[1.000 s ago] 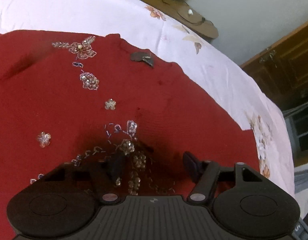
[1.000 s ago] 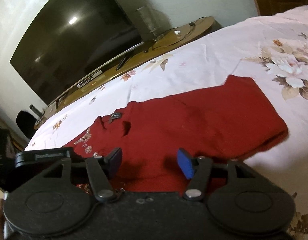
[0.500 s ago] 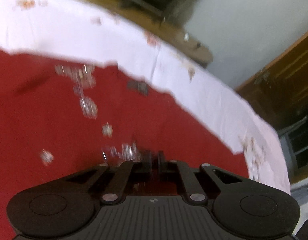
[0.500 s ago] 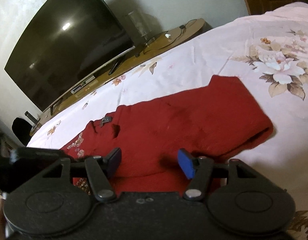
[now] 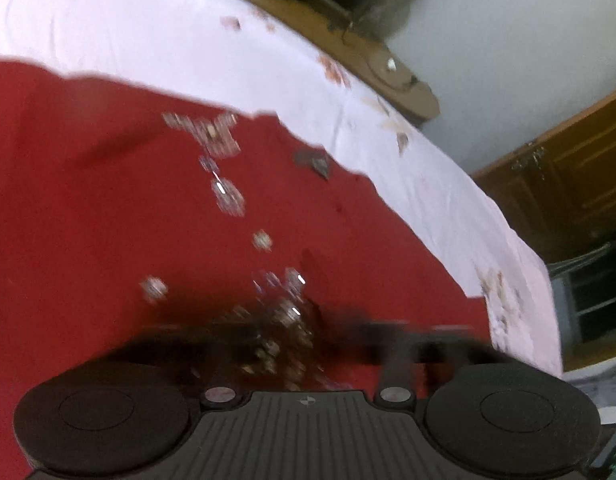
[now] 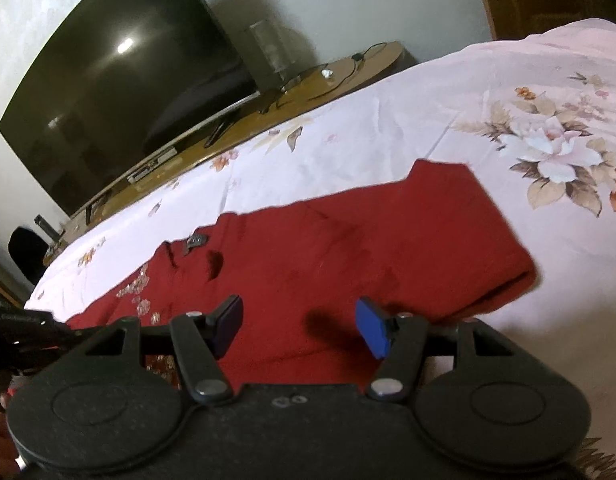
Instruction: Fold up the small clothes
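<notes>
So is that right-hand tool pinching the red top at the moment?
No, the right gripper has its jaws spread wide above the red top, with nothing caught between them.

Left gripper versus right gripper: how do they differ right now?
The left gripper shows blurred, its fingers only dark smears; the right gripper is sharp, its blue pads plain. The left is over the beaded embroidery of the red garment; the right is over a plain red stretch. Shared: both are open, gripping nothing, above the same garment on the floral bedsheet.
</notes>
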`<state>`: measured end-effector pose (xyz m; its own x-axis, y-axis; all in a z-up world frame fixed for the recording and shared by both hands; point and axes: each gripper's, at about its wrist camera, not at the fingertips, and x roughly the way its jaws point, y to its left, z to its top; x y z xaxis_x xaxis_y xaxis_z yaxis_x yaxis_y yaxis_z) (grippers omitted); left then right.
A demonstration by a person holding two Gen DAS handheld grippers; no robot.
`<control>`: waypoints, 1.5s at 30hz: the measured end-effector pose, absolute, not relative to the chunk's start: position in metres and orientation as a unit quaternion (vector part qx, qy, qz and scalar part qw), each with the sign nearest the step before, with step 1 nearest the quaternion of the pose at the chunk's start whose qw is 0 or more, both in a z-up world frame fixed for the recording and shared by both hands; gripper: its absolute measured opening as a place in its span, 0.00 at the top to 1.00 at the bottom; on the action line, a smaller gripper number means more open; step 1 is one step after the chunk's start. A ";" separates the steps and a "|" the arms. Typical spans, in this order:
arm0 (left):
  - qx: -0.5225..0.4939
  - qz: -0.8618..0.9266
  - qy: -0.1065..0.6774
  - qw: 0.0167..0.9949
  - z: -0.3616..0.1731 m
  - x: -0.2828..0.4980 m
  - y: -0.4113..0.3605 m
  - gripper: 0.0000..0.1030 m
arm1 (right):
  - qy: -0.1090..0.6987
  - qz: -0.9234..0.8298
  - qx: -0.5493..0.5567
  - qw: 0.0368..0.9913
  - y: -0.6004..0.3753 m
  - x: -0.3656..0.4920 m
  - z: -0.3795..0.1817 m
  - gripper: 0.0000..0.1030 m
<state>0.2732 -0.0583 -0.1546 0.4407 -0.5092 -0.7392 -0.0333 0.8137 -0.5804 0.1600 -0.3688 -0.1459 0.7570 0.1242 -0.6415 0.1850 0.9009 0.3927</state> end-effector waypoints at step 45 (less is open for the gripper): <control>-0.293 -0.023 0.409 0.864 -0.158 0.271 0.048 0.97 | 0.351 -0.016 0.173 0.920 -0.351 0.193 -0.150 0.39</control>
